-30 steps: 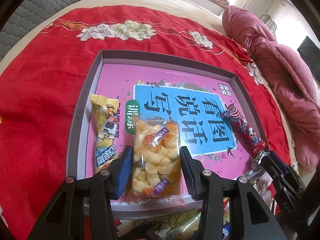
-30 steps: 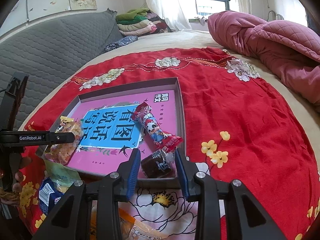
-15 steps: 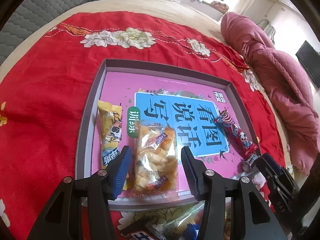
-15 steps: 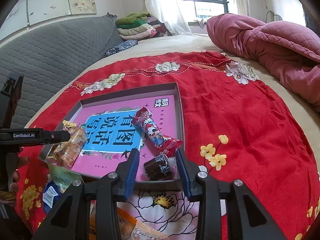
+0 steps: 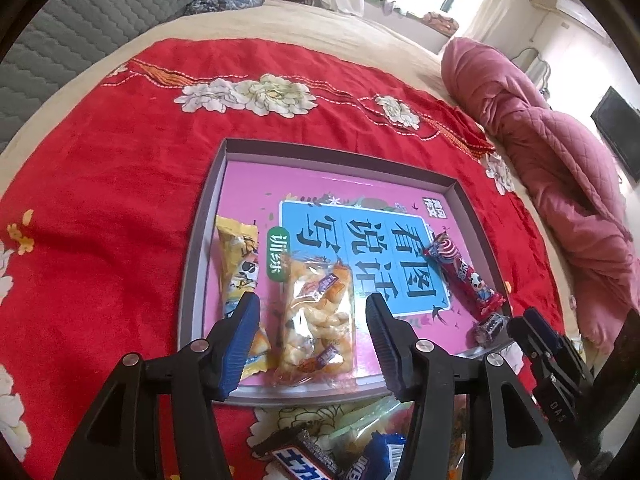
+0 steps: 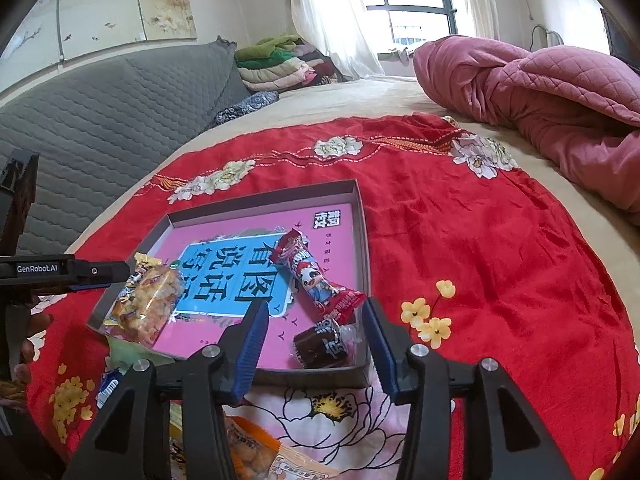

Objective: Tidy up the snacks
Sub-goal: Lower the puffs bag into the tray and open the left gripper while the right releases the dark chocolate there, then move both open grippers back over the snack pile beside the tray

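Observation:
A shallow grey box (image 5: 208, 208) with a pink and blue printed bottom lies on the red cloth. In it lie a yellow snack packet (image 5: 238, 268), a clear bag of orange puffs (image 5: 318, 320), a red candy packet (image 5: 466, 280) and a small dark candy (image 5: 489, 326). My left gripper (image 5: 312, 312) is open and empty, above the puff bag near the box's front edge. My right gripper (image 6: 314, 320) is open and empty, just behind the dark candy (image 6: 320, 344) at the box's (image 6: 362, 216) near right corner. The red packet (image 6: 310, 272) and puff bag (image 6: 146, 304) also show there.
More loose snacks lie on the cloth in front of the box: a dark chocolate bar (image 5: 304, 460), a blue packet (image 5: 376, 456) and an orange packet (image 6: 256, 452). A pink quilt (image 6: 540, 92) is bunched at the right. A grey sofa back (image 6: 100, 120) stands at the left.
Both grippers have drawn back and up from the box. The puff bag and the dark candy, once between the fingers, now lie free in the box.

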A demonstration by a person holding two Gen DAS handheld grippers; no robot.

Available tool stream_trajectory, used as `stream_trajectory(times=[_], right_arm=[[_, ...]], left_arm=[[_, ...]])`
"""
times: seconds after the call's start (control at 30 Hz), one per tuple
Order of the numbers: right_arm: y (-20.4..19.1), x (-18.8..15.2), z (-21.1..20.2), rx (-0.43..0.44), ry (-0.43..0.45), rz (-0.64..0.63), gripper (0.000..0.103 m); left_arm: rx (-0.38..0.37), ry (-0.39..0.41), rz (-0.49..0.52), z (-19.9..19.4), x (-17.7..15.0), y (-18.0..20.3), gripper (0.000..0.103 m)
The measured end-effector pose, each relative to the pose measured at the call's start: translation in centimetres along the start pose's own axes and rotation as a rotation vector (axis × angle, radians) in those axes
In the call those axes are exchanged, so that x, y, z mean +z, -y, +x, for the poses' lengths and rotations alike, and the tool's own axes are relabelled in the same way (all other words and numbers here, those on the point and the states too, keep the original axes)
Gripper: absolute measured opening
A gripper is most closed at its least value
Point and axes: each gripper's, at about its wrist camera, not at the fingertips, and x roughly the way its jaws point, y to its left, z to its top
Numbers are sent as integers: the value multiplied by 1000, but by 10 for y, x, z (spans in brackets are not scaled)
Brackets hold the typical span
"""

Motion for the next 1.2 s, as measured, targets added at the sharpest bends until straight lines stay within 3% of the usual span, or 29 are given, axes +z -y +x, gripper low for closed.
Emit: stream_trajectory(times=[0.23,1.2], right_arm=[[-1,2,-7,11,29,2,56],[0,1,-40,28,46,55,63]], left_arm=[[13,5,7,-10,-2,-1,58],[52,-9,40,-34,-24,-6,59]])
